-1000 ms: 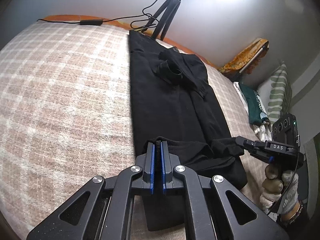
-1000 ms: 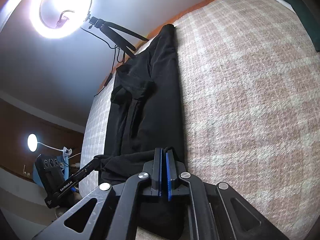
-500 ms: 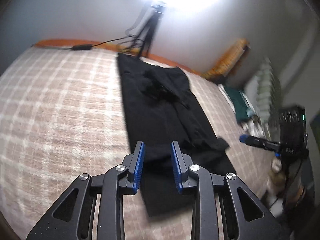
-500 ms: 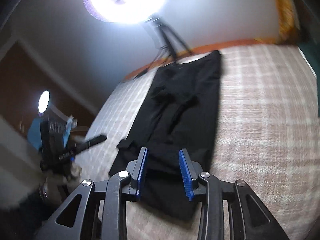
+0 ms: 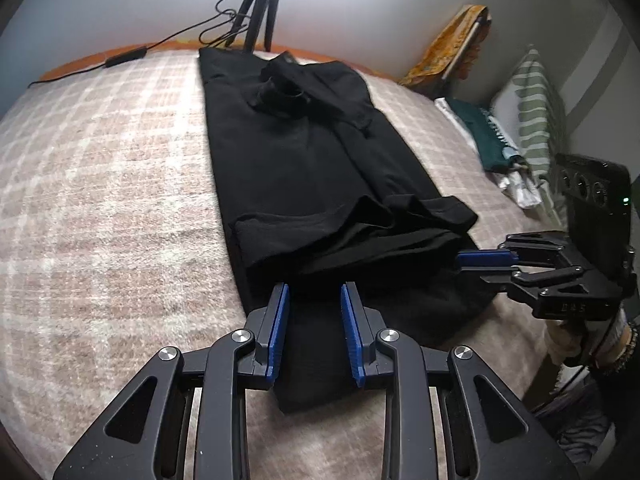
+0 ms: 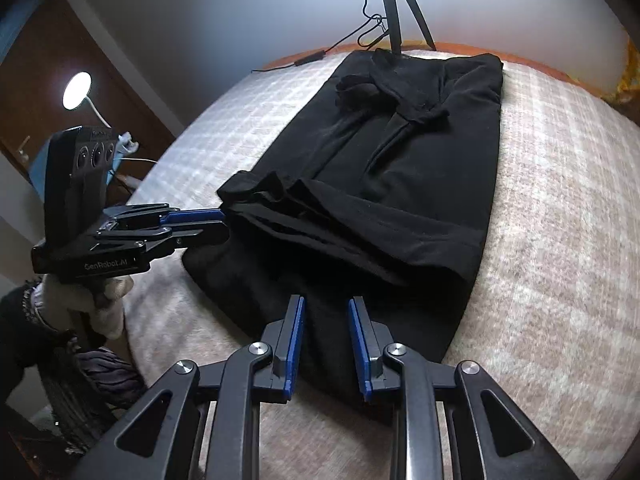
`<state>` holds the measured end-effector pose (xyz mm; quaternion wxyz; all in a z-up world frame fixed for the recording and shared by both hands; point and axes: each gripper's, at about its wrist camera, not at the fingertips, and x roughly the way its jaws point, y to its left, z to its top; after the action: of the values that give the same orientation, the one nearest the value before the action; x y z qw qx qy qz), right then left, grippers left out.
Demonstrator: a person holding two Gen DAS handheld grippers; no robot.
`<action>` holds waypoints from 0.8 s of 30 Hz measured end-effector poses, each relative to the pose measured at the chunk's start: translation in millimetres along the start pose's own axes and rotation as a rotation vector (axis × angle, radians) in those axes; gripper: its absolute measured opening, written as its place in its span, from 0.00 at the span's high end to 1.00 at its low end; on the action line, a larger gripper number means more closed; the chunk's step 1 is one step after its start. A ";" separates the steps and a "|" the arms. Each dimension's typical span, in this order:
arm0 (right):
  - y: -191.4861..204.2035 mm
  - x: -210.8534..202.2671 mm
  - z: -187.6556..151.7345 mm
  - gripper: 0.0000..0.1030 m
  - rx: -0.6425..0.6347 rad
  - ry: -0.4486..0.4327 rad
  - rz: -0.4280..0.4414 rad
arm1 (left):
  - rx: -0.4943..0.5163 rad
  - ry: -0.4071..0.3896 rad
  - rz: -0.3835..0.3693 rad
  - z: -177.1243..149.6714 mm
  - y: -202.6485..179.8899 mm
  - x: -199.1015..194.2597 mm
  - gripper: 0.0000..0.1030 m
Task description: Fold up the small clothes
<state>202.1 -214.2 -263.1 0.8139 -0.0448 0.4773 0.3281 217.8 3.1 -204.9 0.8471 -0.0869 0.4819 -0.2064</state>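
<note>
Left wrist: black garment (image 5: 304,168) near hem hidden behind jaws.

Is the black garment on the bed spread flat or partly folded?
Partly folded: the black garment has its near end doubled back in a thick layered band.

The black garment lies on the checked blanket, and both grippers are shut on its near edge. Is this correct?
Not quite. The black garment does lie on the checked blanket, but both the left gripper and the right gripper are open, as each wrist view shows.
</note>
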 end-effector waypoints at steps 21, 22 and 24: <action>-46.5 5.2 42.3 0.76 0.097 -0.081 -0.129 | -0.086 -0.089 0.106 45.3 21.6 15.7 0.76; -47.7 6.5 43.9 0.76 0.095 -0.077 -0.139 | -0.087 -0.091 0.114 47.0 22.8 15.9 0.76; -48.3 6.3 43.4 0.79 0.094 -0.073 -0.162 | -0.105 -0.110 0.137 50.2 28.3 12.5 0.76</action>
<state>264.4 -232.0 -256.3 0.8558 -0.0329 0.4572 0.2399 273.8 20.5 -198.3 0.8786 -0.1093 0.4498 -0.1175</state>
